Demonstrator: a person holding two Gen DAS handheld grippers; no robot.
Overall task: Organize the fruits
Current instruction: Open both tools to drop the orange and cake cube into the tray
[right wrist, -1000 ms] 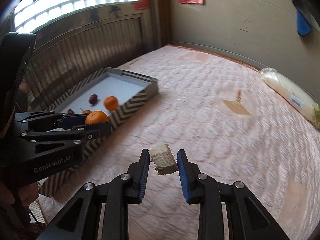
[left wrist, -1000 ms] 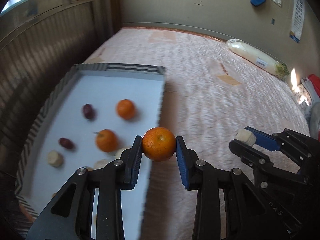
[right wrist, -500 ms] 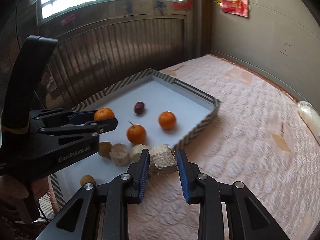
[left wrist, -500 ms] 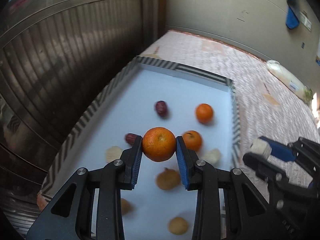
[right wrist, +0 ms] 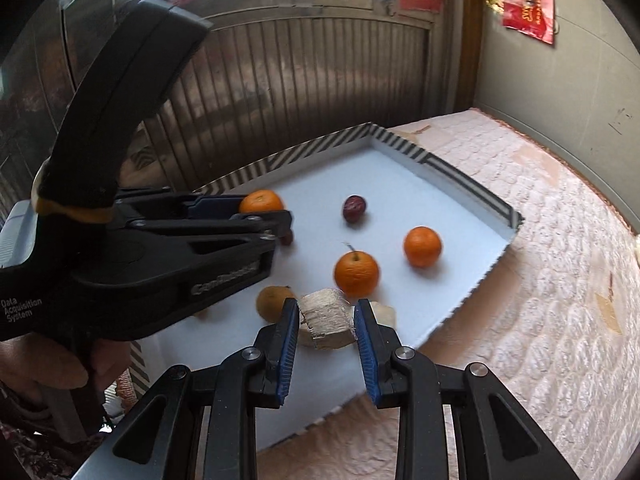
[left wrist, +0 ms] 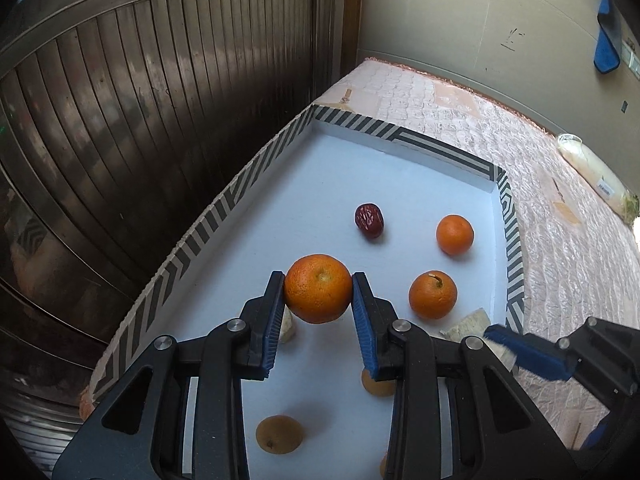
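Observation:
My left gripper (left wrist: 318, 298) is shut on an orange mandarin (left wrist: 318, 288) and holds it above the white tray (left wrist: 400, 140) with the striped rim. My right gripper (right wrist: 327, 320) is shut on a pale cut chunk of fruit (right wrist: 328, 318) over the tray's near right part (right wrist: 452, 178). In the tray lie two mandarins (left wrist: 455, 234) (left wrist: 433, 294), a red date (left wrist: 369, 221), brown round fruits (left wrist: 279, 434) and pale chunks (left wrist: 466, 326). The left gripper also shows in the right wrist view (right wrist: 266, 210), the right one in the left wrist view (left wrist: 520, 350).
The tray sits on a pink quilted bed (left wrist: 560, 220), next to a dark ribbed metal shutter (left wrist: 160, 100). A white wrapped bundle (left wrist: 596, 176) lies at the bed's far right by the wall.
Both grippers have moved left from over the bed to over the tray, each still holding its piece. The fruits in the tray have not moved.

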